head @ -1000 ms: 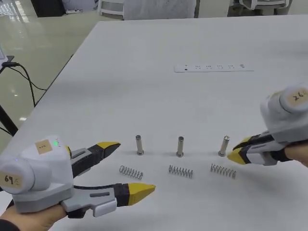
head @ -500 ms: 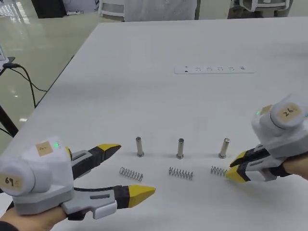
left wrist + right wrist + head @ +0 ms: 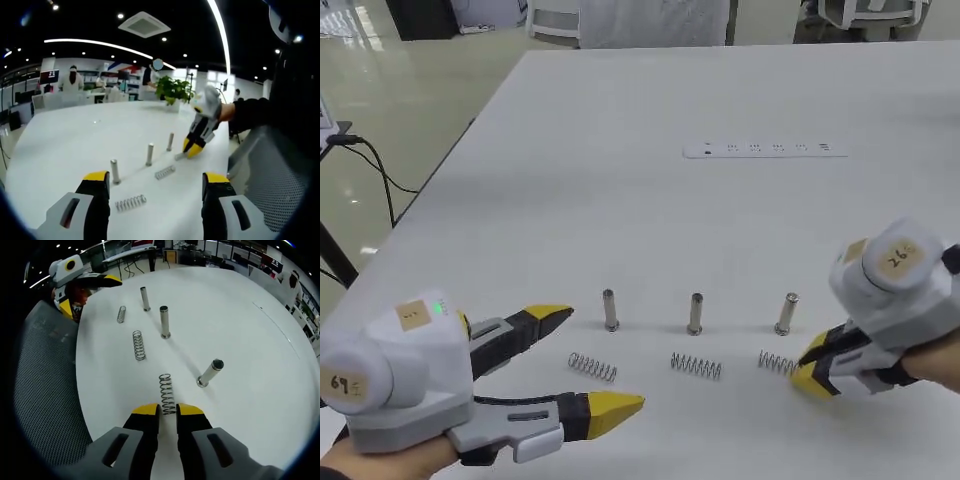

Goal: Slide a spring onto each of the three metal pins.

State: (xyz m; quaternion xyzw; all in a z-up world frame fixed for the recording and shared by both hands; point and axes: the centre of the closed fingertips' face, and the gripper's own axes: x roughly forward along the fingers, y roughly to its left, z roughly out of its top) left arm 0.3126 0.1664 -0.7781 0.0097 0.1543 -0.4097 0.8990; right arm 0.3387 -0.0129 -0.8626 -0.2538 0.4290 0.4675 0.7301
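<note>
Three metal pins stand upright in a row: left (image 3: 610,310), middle (image 3: 695,313), right (image 3: 788,312). In front of each lies a spring: left (image 3: 592,367), middle (image 3: 696,366), right (image 3: 775,362). My right gripper (image 3: 810,368) sits low at the right spring's outer end. In the right gripper view the gripper (image 3: 168,411) has its jaws narrowed onto the near end of that spring (image 3: 166,390), which rests on the table beside the tilted-looking right pin (image 3: 210,373). My left gripper (image 3: 590,360) hovers wide open before the left spring (image 3: 131,202), holding nothing.
A white power strip (image 3: 764,148) lies flat farther back on the white table (image 3: 620,180). The table's left edge drops to a glossy floor with a black cable (image 3: 375,170). A grey mesh chair back (image 3: 45,380) is close behind the near edge.
My right gripper has dropped from beside the right pin down to the right spring's end and closed onto it. The left gripper stays open in the same place.
</note>
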